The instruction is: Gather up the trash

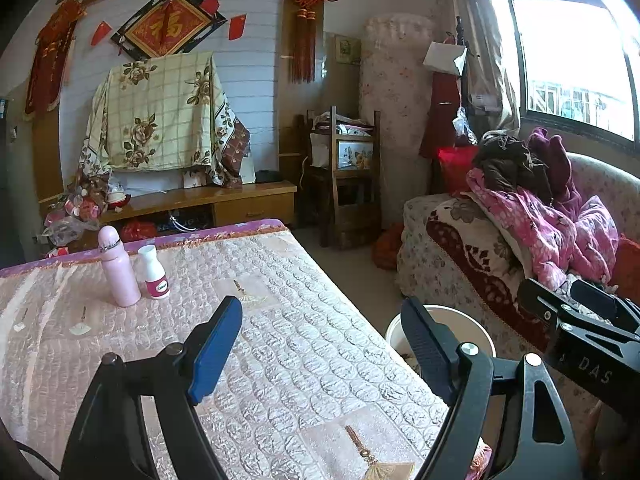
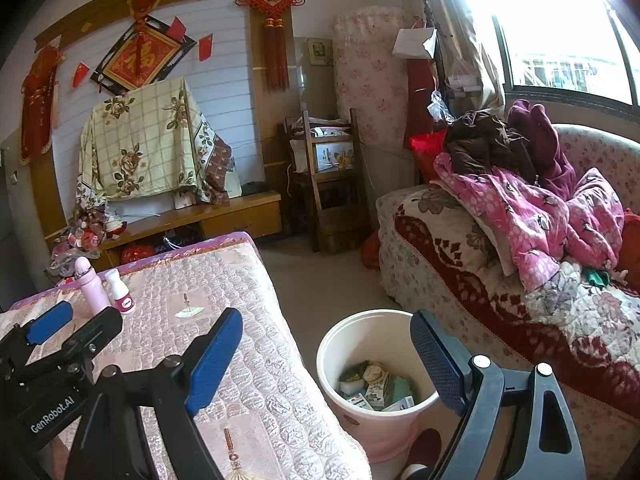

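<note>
A white and pink bin (image 2: 340, 364) stands on the floor between the table and the sofa, holding several wrappers and small cartons (image 2: 376, 388). Its rim shows in the left wrist view (image 1: 440, 314). My left gripper (image 1: 322, 336) is open and empty above the table's right side; it also shows in the right wrist view (image 2: 76, 324). My right gripper (image 2: 326, 344) is open and empty above the bin and the table edge; its body shows in the left wrist view (image 1: 580, 320).
A table with a pink quilted cover (image 1: 280, 320) holds a pink bottle (image 1: 118, 268) and a small white bottle (image 1: 154, 270) at its far left. A sofa piled with clothes (image 2: 520, 208) is on the right. A TV cabinet (image 1: 208, 200) and a wooden chair (image 1: 344, 176) stand behind.
</note>
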`<state>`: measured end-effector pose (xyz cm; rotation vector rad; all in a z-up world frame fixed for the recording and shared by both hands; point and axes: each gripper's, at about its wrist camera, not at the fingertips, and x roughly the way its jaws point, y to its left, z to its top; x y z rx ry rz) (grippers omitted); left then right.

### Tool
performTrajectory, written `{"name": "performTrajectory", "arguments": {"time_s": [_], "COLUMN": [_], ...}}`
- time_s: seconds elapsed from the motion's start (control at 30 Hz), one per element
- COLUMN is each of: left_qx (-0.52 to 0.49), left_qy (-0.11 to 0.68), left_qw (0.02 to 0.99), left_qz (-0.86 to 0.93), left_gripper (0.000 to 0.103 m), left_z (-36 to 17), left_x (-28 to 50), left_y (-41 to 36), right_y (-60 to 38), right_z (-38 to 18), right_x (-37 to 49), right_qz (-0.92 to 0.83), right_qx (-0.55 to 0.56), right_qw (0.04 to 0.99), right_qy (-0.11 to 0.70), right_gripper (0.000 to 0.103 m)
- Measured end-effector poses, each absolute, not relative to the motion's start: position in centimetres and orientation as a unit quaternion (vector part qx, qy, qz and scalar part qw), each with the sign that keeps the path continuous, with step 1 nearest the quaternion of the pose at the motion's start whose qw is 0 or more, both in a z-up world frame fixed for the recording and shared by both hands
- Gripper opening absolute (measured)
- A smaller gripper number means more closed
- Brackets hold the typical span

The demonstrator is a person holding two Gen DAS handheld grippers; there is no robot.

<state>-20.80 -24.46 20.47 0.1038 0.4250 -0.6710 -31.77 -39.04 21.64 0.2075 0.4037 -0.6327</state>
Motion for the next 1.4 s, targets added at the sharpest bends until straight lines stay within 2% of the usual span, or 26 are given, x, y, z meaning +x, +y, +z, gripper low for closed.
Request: {"name": "performTrajectory", "arguments": {"time_s": [0.4,0.57,1.4], "left_qx": [0.056,0.056,0.056], "left_qy": [0.214,0.215,0.235], "left_qw": [0.917,0.915,0.909], "left_qz": [-0.333,-0.335,-0.340], "left_gripper": [0.082,0.082,0.082], "left_z": [20.2,20.2,19.3], "left_x": [-21.1,-21.1,-21.1], "left_y": [-25.2,-25.4,-26.9], "right_y": [-39.2,-39.4,-41.1], "right_z": [21.9,21.9,20.7], "right_x": [-32.1,-31.9,-31.7], "right_qz": [-0.312,-0.315,-0.324], "right_qx": [0.103,0.104,0.119], "right_qw": [0.924,0.923,0.914], "right_qy": [0.194,0.194,0.213], "right_gripper": [0.088,0.093,0.093]}}
